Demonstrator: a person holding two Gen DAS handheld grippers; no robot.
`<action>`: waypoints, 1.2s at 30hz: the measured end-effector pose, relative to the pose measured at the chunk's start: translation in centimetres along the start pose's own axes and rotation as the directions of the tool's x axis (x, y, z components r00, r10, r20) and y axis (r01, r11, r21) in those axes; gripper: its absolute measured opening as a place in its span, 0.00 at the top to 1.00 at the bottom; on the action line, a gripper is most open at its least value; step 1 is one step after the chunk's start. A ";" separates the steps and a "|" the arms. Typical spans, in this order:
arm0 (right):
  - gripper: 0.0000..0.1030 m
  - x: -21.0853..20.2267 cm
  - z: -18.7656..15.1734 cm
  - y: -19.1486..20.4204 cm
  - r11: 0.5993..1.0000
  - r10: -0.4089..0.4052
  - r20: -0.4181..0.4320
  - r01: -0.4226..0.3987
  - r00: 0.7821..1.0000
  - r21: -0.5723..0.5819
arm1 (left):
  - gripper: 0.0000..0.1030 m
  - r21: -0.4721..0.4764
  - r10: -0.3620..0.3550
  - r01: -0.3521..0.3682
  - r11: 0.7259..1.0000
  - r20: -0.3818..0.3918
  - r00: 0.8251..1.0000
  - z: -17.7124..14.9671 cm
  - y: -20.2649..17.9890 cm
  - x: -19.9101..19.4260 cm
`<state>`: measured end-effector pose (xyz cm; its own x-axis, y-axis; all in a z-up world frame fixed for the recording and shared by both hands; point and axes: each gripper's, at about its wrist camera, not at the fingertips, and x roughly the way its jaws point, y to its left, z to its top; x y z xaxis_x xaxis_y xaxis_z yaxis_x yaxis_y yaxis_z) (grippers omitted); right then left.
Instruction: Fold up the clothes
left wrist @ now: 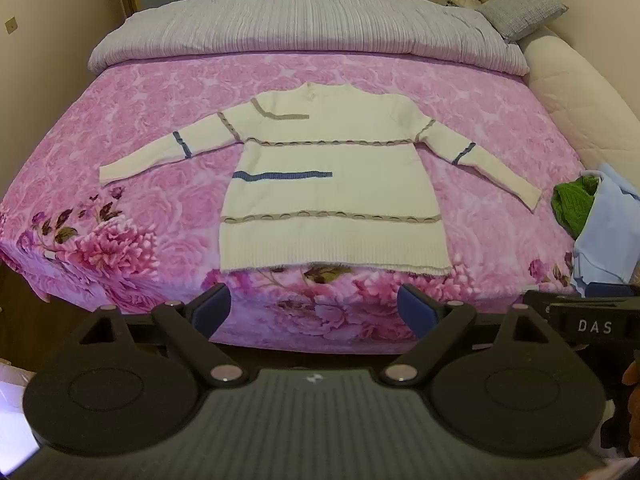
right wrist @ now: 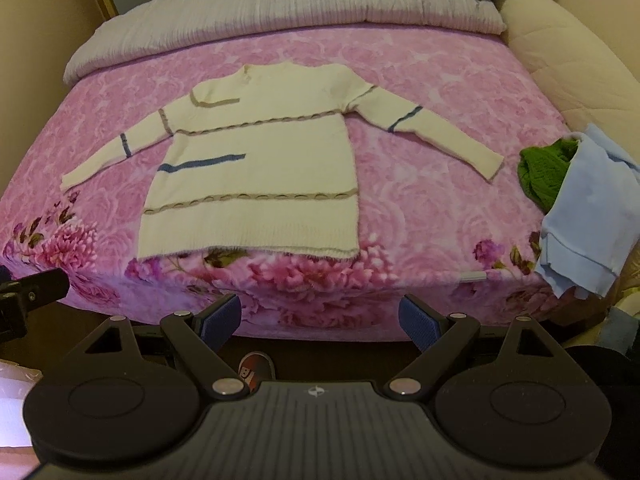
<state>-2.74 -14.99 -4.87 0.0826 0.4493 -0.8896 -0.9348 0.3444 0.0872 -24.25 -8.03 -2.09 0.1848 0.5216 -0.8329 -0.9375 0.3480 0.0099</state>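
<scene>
A cream knit sweater (left wrist: pixel 332 184) with grey and blue stripes lies flat on the pink floral bedspread (left wrist: pixel 120 128), both sleeves spread out, hem toward me. The right wrist view shows the same sweater (right wrist: pixel 260 176) a little left of centre. My left gripper (left wrist: pixel 314 312) hangs open off the foot of the bed, just short of the hem, nothing between its blue pads. My right gripper (right wrist: pixel 320 320) is open too, below the bed edge and clear of the cloth. Part of the right tool (left wrist: pixel 584 320) shows at the left view's right edge.
A green knit (left wrist: pixel 572 204) and a light blue garment (left wrist: pixel 608 232) are heaped at the bed's right edge. A grey folded duvet (left wrist: pixel 304 28) and a grey pillow (left wrist: pixel 520 12) lie at the head. A cream padded rail (left wrist: pixel 580 96) runs along the right side.
</scene>
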 end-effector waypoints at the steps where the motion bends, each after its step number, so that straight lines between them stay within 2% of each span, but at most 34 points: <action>1: 0.14 -0.1 0.0 0.0 1.000 -0.002 0.002 0.002 1.000 0.000 | 0.14 0.000 -0.001 0.001 1.000 -0.001 1.000 0.1 0.1 0.0; 20: 0.14 0.6 2.3 1.5 1.000 0.003 0.013 -0.003 1.000 -0.012 | 0.12 -0.026 -0.005 0.005 1.000 0.001 1.000 1.8 2.1 1.1; 28: 0.14 3.0 4.0 1.8 1.000 0.015 -0.027 -0.015 1.000 0.006 | 0.12 -0.147 -0.064 0.061 0.987 -0.015 0.998 2.7 5.6 4.0; 32: 0.14 5.0 5.8 1.1 0.998 0.017 -0.024 -0.015 1.000 0.061 | 0.12 -0.268 -0.127 0.126 0.955 0.016 0.992 4.3 9.1 6.9; 36: 0.14 8.0 8.4 0.2 0.989 0.043 -0.014 -0.041 0.999 0.142 | 0.13 -0.411 -0.204 0.215 0.886 0.072 0.976 6.9 13.9 11.7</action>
<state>0.67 -4.44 -8.18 0.0370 0.4522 -0.8911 -0.8790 0.4390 0.1862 -33.12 8.30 -7.90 0.3927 0.4945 -0.7754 -0.9120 0.1007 -0.3977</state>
